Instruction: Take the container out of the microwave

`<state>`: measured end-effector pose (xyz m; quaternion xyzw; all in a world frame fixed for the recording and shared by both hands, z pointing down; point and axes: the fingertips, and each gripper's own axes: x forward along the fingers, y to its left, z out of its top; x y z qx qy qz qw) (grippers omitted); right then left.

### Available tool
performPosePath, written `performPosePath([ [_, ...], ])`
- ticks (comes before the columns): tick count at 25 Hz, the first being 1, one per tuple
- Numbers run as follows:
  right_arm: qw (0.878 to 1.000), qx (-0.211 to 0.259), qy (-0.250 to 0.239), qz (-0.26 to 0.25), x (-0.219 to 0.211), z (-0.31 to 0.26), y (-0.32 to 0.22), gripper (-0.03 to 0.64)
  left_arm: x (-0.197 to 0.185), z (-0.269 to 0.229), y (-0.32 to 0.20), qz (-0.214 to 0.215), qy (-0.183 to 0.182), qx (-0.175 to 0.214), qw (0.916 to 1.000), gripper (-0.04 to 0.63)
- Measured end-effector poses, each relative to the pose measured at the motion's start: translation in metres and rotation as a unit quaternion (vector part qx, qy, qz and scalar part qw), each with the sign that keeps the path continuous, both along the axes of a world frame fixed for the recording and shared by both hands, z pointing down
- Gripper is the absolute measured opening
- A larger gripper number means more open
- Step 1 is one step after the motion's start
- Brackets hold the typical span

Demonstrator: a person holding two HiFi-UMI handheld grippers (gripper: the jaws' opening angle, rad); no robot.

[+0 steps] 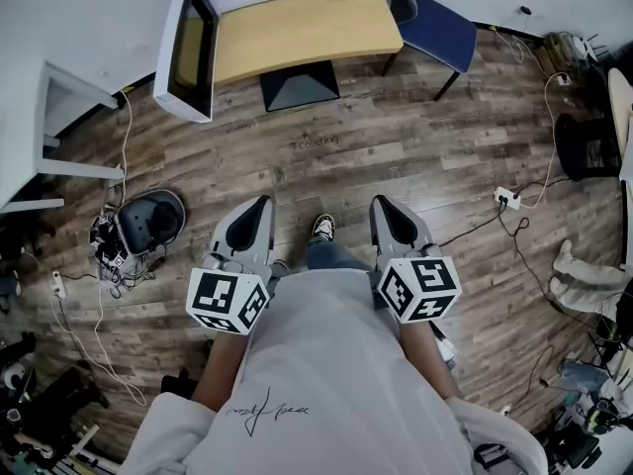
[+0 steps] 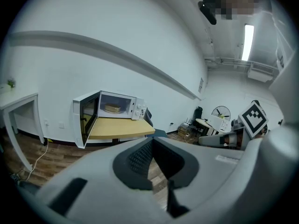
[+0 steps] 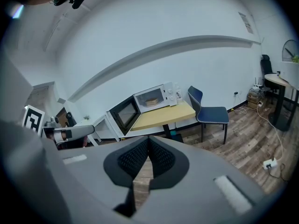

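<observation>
The white microwave [image 2: 117,106] stands at the back of a light wooden table [image 2: 119,127], its door [image 2: 86,120] swung wide open to the left. A shallow tan container [image 2: 112,108] sits inside; the right gripper view also shows the container [image 3: 150,101] in the microwave [image 3: 156,97]. Both grippers are held out over the wooden floor, well short of the table. My left gripper [image 1: 252,231] and my right gripper [image 1: 391,221] point toward the table. The left gripper [image 2: 152,141] and right gripper [image 3: 148,139] have their pads together at the tips, with nothing between them.
A blue chair [image 1: 435,28] stands at the table's right end. A white desk [image 1: 40,117] is at the left. Cables and a power strip [image 1: 507,198] lie on the floor to the right, and a dark helmet-like thing with wires [image 1: 148,221] to the left.
</observation>
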<state>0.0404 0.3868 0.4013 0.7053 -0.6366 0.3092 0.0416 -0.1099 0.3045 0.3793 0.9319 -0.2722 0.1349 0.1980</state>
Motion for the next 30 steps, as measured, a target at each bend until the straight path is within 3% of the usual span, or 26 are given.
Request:
performPosePath([
  [19, 0.999, -0.032, -0.004, -0.019, 0.061, 0.024, -0.043, 0.014, 0.065, 0.013, -0.039, 0.004, 0.000, -0.017, 0.9999, -0.009],
  [26, 0.999, -0.026, 0.015, -0.033, 0.077, 0.014, -0.094, 0.014, 0.078, 0.006, -0.095, -0.020, 0.018, -0.012, 0.9996, -0.009],
  [30, 0.999, -0.023, 0.019, -0.040, 0.092, 0.007, -0.133, 0.014, 0.093, 0.001, -0.132, -0.022, 0.009, -0.004, 0.9997, -0.009],
])
